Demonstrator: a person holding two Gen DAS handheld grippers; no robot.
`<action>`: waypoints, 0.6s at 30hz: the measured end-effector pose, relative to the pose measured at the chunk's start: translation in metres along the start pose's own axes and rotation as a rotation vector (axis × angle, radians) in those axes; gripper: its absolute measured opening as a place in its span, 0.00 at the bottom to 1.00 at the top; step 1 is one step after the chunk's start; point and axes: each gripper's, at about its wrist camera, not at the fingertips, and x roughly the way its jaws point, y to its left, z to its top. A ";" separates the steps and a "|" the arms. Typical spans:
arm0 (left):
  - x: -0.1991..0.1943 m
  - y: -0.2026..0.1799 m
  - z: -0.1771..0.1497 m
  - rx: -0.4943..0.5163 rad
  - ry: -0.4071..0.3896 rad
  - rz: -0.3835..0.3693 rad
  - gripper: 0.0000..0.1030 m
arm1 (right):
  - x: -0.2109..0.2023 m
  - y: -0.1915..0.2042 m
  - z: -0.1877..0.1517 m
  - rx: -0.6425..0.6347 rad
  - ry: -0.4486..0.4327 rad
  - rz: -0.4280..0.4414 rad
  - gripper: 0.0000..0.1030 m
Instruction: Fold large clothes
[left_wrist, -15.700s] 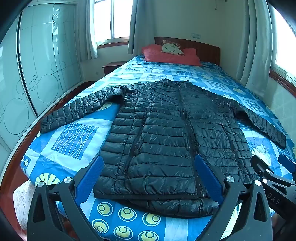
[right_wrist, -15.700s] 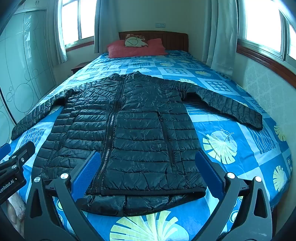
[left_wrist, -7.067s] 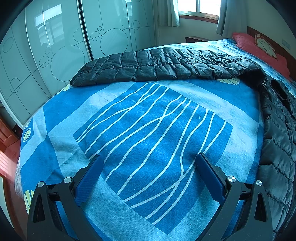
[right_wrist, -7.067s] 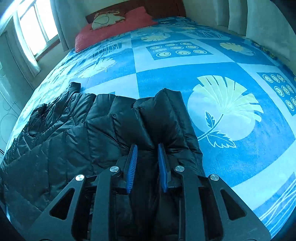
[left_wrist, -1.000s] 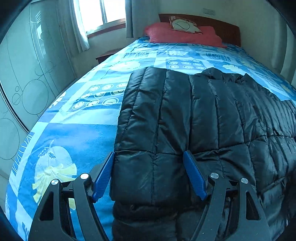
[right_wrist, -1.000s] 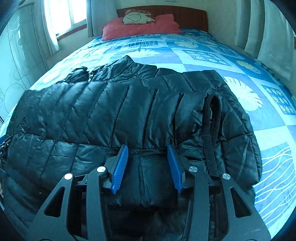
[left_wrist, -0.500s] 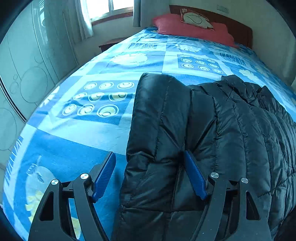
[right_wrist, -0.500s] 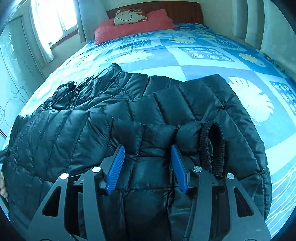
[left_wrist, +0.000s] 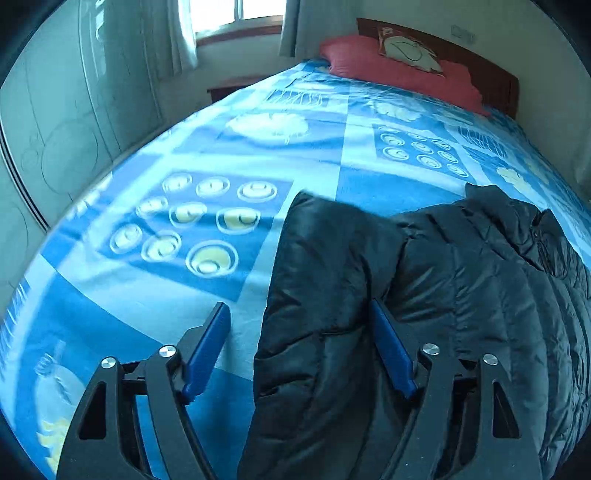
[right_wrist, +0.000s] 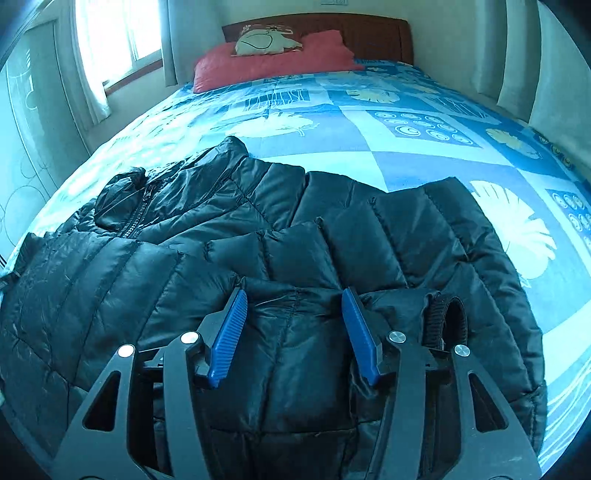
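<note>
A black quilted jacket (right_wrist: 332, 221) lies folded on the blue patterned bed sheet (right_wrist: 424, 162), collar and zip at the left, a ribbed cuff (right_wrist: 445, 321) at the right. My right gripper (right_wrist: 293, 291) straddles a puffy fold of the jacket; its jaws have widened and the pads do not seem to squeeze the fabric. The jacket's left edge (left_wrist: 325, 295) shows in the left wrist view. My left gripper (left_wrist: 298, 306) is opening over that edge. Its left pad (left_wrist: 207, 347) hangs over bare sheet and its right pad (left_wrist: 391, 350) rests against the fabric.
A red pillow (right_wrist: 273, 62) with a small cushion lies by the wooden headboard (right_wrist: 369, 33). A frosted wardrobe door (left_wrist: 74, 122) runs along the left of the bed. Curtains and windows stand on both sides. Bare sheet (left_wrist: 258, 147) stretches beyond the jacket.
Both grippers have moved up the bed with the jacket's lower fold, so its far edge looks nearer. Both pairs of jaws stand wider, and the left pad of the left gripper has come off the fabric.
</note>
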 end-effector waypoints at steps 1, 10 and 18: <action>0.002 0.000 -0.001 0.001 -0.004 0.007 0.79 | 0.001 0.000 -0.001 -0.001 -0.001 0.000 0.51; -0.046 0.027 -0.017 -0.076 0.007 -0.067 0.79 | -0.056 -0.007 -0.015 0.014 -0.005 0.038 0.54; -0.153 0.084 -0.127 -0.024 -0.046 -0.128 0.78 | -0.162 -0.067 -0.101 0.081 0.019 0.018 0.60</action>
